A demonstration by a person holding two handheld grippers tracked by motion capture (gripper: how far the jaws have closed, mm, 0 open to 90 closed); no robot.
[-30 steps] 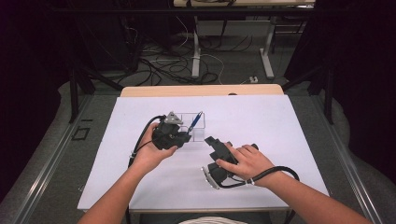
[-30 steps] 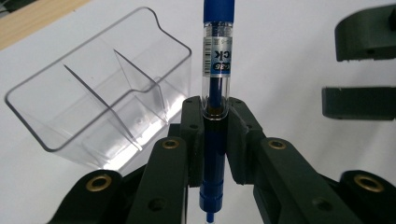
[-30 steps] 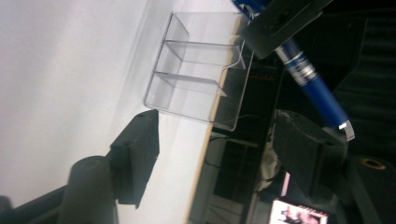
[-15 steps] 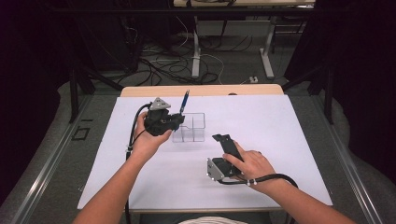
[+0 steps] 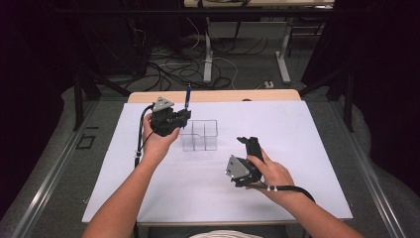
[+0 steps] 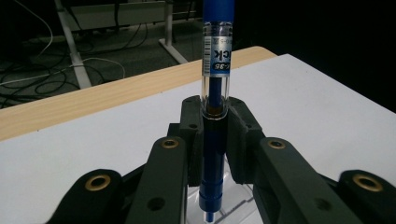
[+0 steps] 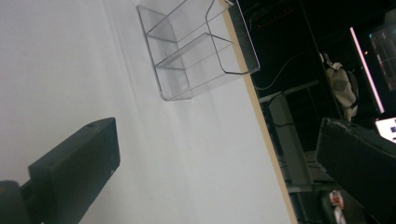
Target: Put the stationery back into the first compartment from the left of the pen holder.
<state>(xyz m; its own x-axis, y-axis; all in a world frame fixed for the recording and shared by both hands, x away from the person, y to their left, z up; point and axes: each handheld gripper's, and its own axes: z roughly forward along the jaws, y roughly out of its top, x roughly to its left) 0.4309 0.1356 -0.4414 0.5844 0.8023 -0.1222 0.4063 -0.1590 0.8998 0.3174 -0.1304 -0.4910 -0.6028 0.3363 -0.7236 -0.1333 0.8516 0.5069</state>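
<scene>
Left hand-held gripper (image 5: pixel 184 115) is held raised at the left edge of the clear organiser (image 5: pixel 199 135), jaws clamped on a blue pen (image 6: pixel 214 116). The pen is gripped upright, around its lower barrel, tip pointing down — an orientation suited to lowering it straight into a compartment. In the high view the pen (image 5: pixel 188 95) is seen standing above the gripper, its cap end rising toward the desk's far wooden edge. In the left gripper view a corner of the clear organiser is glimpsed just beneath the pen tip; which compartment lies under it cannot be told.

Right hand-held gripper (image 5: pixel 250 144) is rested low on the white desk (image 5: pixel 307 163), well apart from the organiser, on the near right. Its jaws are spread wide with nothing between them — apparently parked out of the way while the left does the work. The organiser (image 7: pixel 196 51) is seen through them, its divided compartments apparently empty.

Judged: the pen is carried and not yet let go of.
</scene>
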